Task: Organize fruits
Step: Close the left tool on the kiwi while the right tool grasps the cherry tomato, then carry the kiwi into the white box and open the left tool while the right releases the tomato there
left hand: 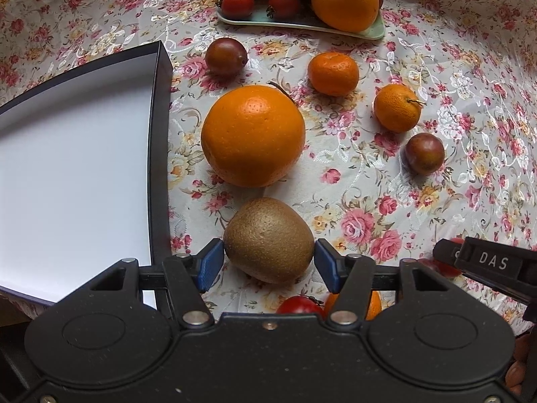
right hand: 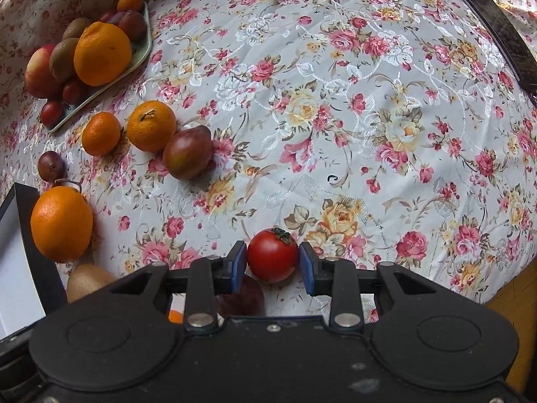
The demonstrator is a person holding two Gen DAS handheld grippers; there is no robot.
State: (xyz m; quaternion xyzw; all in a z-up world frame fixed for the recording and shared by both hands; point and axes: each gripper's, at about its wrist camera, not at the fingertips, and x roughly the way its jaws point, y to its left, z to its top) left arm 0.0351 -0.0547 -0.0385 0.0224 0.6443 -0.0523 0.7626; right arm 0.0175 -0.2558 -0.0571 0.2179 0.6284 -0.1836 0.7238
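Observation:
A brown kiwi (left hand: 268, 240) sits between the blue pads (left hand: 211, 263) of my left gripper (left hand: 269, 264), which is shut on it, both pads touching its sides. In the right wrist view a red tomato (right hand: 272, 255) with a green calyx is held the same way by my right gripper (right hand: 272, 268), low over the floral cloth. A dark box with a white inside (left hand: 157, 127) lies just left of the kiwi. A large orange (left hand: 253, 136) rests beyond the kiwi, beside the box wall.
Two mandarins (left hand: 333, 73) (left hand: 397, 108) and two dark plums (left hand: 225, 56) (left hand: 424, 152) lie loose on the cloth. A pale green plate (left hand: 302, 27) piled with fruit stands at the back. A dark flat slab (right hand: 503, 40) lies far right. The table edge (right hand: 503, 288) is near right.

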